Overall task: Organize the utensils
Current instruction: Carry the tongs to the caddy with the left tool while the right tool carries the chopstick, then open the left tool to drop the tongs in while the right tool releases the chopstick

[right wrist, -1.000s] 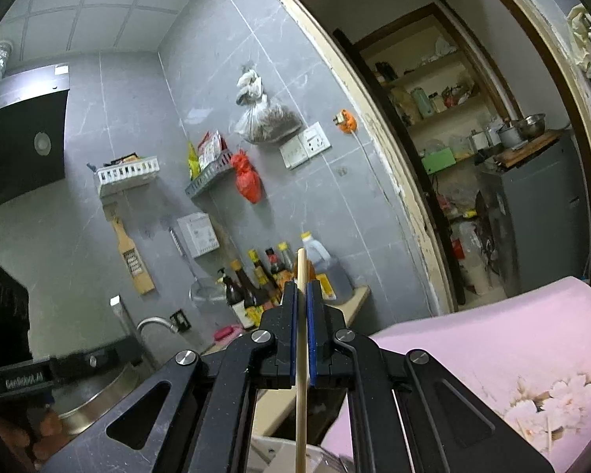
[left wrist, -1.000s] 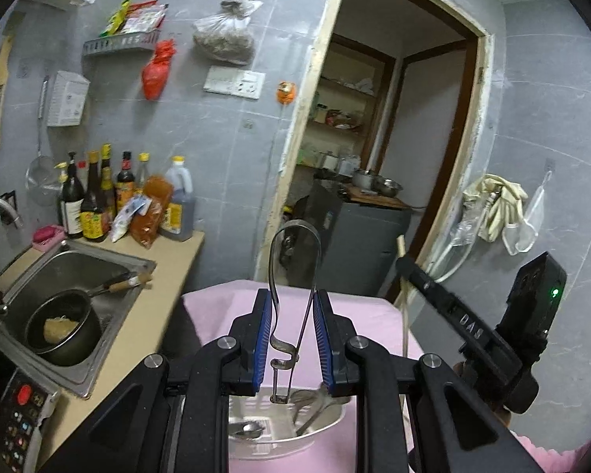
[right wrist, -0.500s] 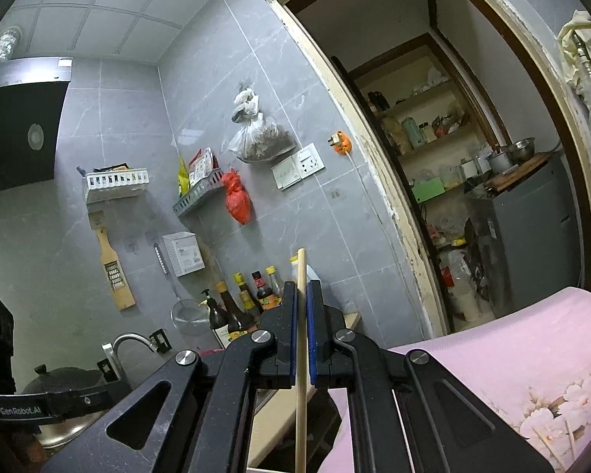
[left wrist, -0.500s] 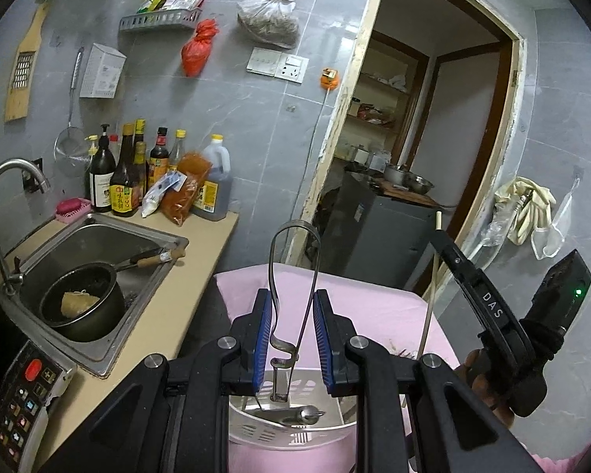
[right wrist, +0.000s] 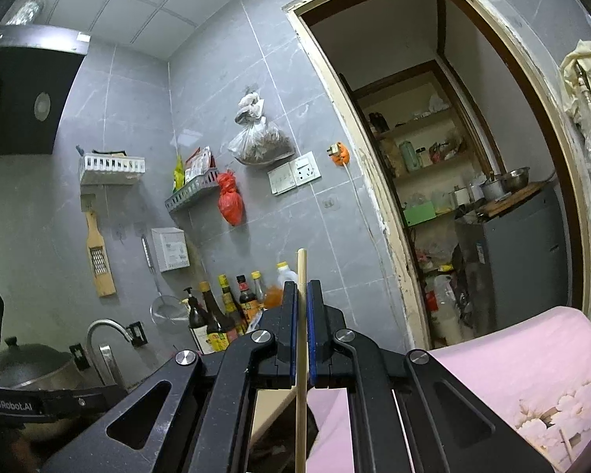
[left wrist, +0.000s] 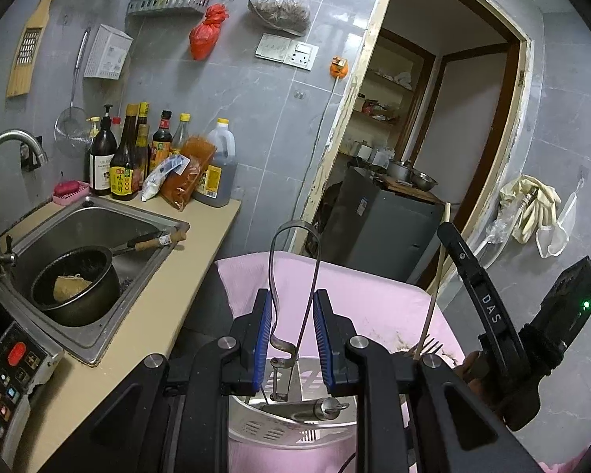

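My left gripper [left wrist: 292,303] is shut on a bent metal loop utensil [left wrist: 281,362], which stands upright between the blue pads [left wrist: 264,327]. Right under it a pale perforated utensil basket [left wrist: 287,429] sits on the pink-covered table [left wrist: 335,280], with a metal utensil [left wrist: 315,408] lying in it. A fork's tines [left wrist: 429,343] show beside the basket. My right gripper [right wrist: 302,299] is shut on a wooden chopstick [right wrist: 301,315], held upright. In the left wrist view that chopstick [left wrist: 433,295] and the right gripper's black body [left wrist: 488,311] are just right of the basket.
Left of the table runs a counter [left wrist: 153,315] with a steel sink [left wrist: 98,220], a dark pot [left wrist: 75,287] in it and a tap [left wrist: 4,149]. Sauce bottles [left wrist: 138,157] line the wall. Behind the table are a doorway and a grey cabinet [left wrist: 378,232].
Both grippers have sunk toward the table. The basket now lies closer under the left gripper, and the chopstick has come down beside it. Both grips are unchanged.
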A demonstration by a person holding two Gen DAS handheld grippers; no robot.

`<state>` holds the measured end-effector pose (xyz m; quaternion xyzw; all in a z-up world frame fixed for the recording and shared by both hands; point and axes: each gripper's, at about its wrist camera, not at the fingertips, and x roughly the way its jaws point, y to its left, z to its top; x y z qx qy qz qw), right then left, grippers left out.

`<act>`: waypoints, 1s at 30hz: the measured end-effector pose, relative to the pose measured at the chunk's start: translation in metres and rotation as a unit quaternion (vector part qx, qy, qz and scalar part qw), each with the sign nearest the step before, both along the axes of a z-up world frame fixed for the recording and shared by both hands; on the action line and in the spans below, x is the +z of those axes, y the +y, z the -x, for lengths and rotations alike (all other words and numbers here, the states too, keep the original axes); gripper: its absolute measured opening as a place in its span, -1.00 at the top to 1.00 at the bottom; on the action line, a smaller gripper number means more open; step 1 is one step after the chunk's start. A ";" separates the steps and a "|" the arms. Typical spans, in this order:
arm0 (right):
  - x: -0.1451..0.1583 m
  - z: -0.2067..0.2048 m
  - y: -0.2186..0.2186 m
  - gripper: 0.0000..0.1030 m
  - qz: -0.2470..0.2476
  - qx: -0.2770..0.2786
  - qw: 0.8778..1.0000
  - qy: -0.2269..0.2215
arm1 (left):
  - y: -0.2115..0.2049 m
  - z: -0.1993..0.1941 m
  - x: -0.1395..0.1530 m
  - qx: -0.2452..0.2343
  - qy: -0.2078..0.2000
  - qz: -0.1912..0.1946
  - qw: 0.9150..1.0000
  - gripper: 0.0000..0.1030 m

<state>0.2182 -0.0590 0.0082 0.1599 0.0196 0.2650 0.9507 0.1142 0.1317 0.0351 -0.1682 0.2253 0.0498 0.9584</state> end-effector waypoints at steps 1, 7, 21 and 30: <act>-0.001 0.000 0.000 0.92 0.002 -0.001 1.000 -0.001 | 0.001 -0.001 -0.002 0.001 0.000 0.001 1.000 0.61; -0.008 0.003 0.005 0.92 0.020 -0.014 1.000 -0.006 | 0.000 -0.005 -0.010 0.000 -0.002 -0.010 1.000 0.61; -0.026 0.007 0.010 0.92 0.039 -0.030 0.999 -0.016 | 0.002 -0.002 -0.038 -0.002 -0.007 -0.001 1.000 0.61; -0.031 0.016 0.010 0.91 0.058 -0.021 0.998 -0.012 | -0.006 -0.004 -0.040 -0.029 0.002 -0.014 0.999 0.61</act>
